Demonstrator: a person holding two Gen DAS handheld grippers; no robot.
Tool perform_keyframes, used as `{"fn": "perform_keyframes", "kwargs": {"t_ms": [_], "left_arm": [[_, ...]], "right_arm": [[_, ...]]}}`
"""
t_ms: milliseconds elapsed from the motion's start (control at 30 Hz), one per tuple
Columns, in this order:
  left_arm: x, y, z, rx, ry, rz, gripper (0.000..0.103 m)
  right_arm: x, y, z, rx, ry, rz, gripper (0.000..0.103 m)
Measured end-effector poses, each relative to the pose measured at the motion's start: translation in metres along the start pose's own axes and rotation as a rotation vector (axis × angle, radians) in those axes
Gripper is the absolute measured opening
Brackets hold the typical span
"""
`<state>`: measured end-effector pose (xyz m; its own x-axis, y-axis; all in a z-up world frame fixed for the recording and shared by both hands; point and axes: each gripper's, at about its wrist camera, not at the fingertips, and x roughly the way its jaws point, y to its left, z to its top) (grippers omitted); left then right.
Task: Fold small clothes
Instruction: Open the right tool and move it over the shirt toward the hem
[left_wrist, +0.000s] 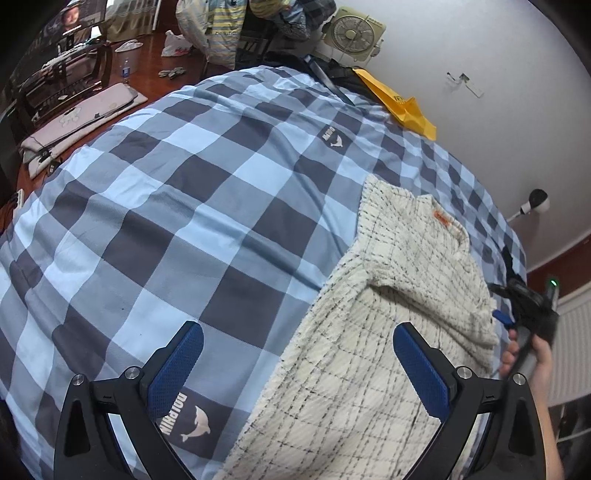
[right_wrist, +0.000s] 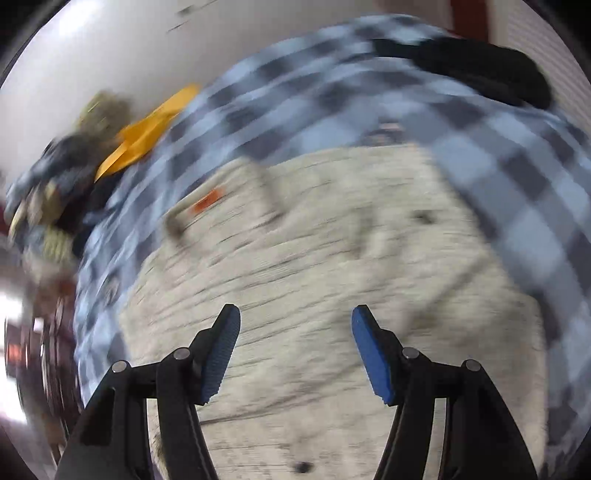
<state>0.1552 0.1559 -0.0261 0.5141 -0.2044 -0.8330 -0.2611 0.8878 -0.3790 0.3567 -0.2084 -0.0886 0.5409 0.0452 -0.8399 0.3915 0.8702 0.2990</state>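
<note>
A cream checked garment (left_wrist: 399, 295) with an orange neck label (left_wrist: 442, 218) lies spread on a blue checked bedcover (left_wrist: 166, 206), occupying the lower right of the left wrist view. One sleeve appears folded across its body. In the blurred right wrist view the garment (right_wrist: 314, 277) fills the centre. Left gripper (left_wrist: 299, 350): fingers apart, nothing between the pads, hovering over the garment's left edge. Right gripper (right_wrist: 295, 332): fingers apart, nothing clamped, above the cloth. A yellow envelope (left_wrist: 402, 107) lies at the bedcover's far edge, upper right.
</note>
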Motion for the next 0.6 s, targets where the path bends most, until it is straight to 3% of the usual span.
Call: {"fn": "perform_keyframes", "kwargs": {"t_ms": [100, 233, 333, 500, 600], "left_arm": [[0.001, 0.001, 0.0, -0.008, 0.005, -0.005, 0.103], [0.002, 0.001, 0.001, -0.017, 0.011, -0.017, 0.103], [0.003, -0.002, 0.0, -0.013, 0.015, -0.025, 0.103], [0.006, -0.01, -0.005, 0.021, 0.026, -0.012, 0.103], [0.007, -0.011, -0.006, 0.02, 0.031, -0.009, 0.103]], "right_arm": [[0.038, -0.008, 0.006, -0.057, 0.053, -0.123, 0.059], [0.073, -0.051, -0.002, -0.149, 0.176, -0.368, 0.059], [0.059, -0.089, -0.008, -0.143, 0.15, -0.312, 0.06], [0.032, -0.123, -0.01, -0.057, 0.148, -0.292, 0.06], [0.01, -0.144, -0.003, 0.015, 0.088, -0.49, 0.062]]}}
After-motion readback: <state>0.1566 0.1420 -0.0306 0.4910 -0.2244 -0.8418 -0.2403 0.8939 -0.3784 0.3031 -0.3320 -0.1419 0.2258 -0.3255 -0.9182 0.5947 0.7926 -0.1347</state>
